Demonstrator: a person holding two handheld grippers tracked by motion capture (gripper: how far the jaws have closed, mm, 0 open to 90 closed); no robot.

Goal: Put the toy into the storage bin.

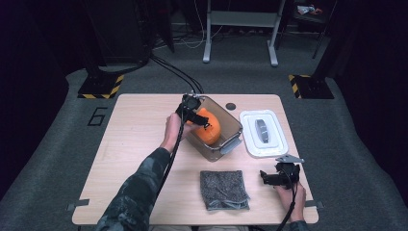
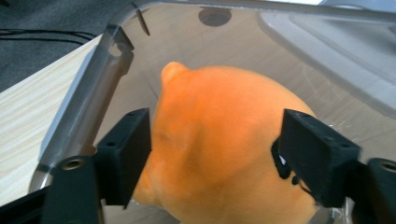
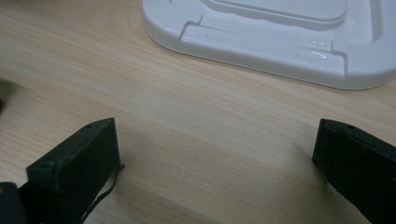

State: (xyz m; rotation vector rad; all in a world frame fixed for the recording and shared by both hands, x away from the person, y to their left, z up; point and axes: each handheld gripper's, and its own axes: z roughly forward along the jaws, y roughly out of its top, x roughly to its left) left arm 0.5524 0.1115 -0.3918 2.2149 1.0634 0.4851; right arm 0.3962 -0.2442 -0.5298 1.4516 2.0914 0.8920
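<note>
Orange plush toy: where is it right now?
High view: the orange plush toy sits inside the clear bin at table centre, between the left gripper jaws, left of the white lid.

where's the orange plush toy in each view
high view: the orange plush toy sits in the clear bin, centre of the table, at the left gripper.
left gripper view: low centre, between the gripper's own jaws, inside the bin wall.
right gripper view: not in it.
shared landmark: the white lid, at top right in the left gripper view and along the top in the right gripper view.
</note>
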